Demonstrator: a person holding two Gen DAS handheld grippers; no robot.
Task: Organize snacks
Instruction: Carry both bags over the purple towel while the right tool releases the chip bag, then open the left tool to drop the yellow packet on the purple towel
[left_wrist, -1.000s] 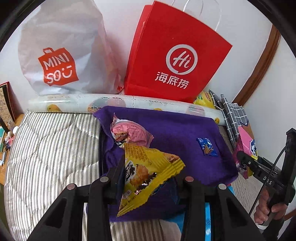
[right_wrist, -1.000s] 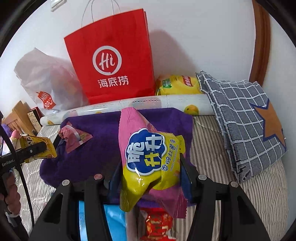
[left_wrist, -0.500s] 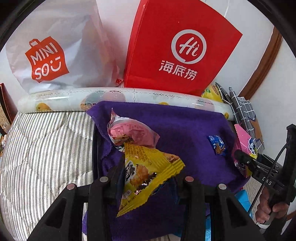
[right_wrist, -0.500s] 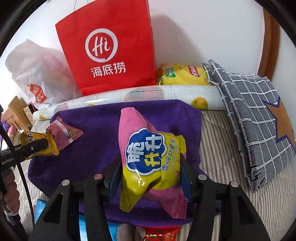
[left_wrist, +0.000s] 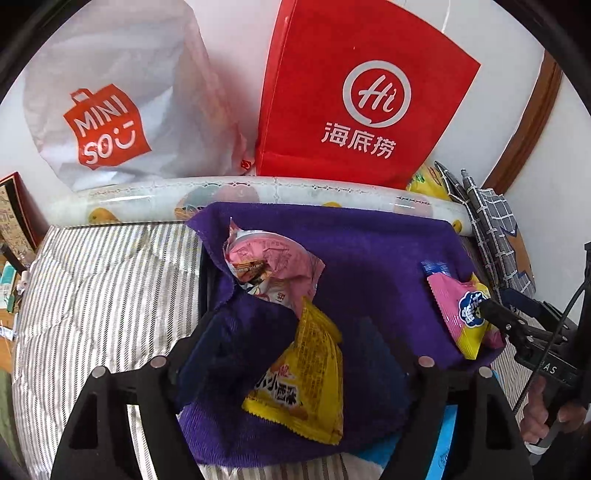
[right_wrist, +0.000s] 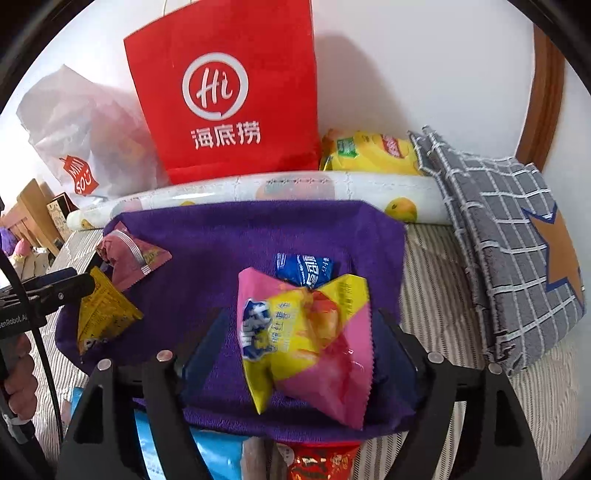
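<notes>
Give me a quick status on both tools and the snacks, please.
Left tool and right tool opening. Yellow packet and pink-yellow packet released, resting on purple towel. Nothing in the way.

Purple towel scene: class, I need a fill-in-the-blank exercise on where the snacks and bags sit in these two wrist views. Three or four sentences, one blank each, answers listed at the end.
1. The yellow snack packet lies on a towel coloured ____.
2. The tall paper bag standing against the wall is ____.
3. The white plastic bag carries the brand name ____.
4. The small blue candy lies just beyond the pink and ____ snack bag.

Missing words: purple; red; MINISO; yellow
</notes>
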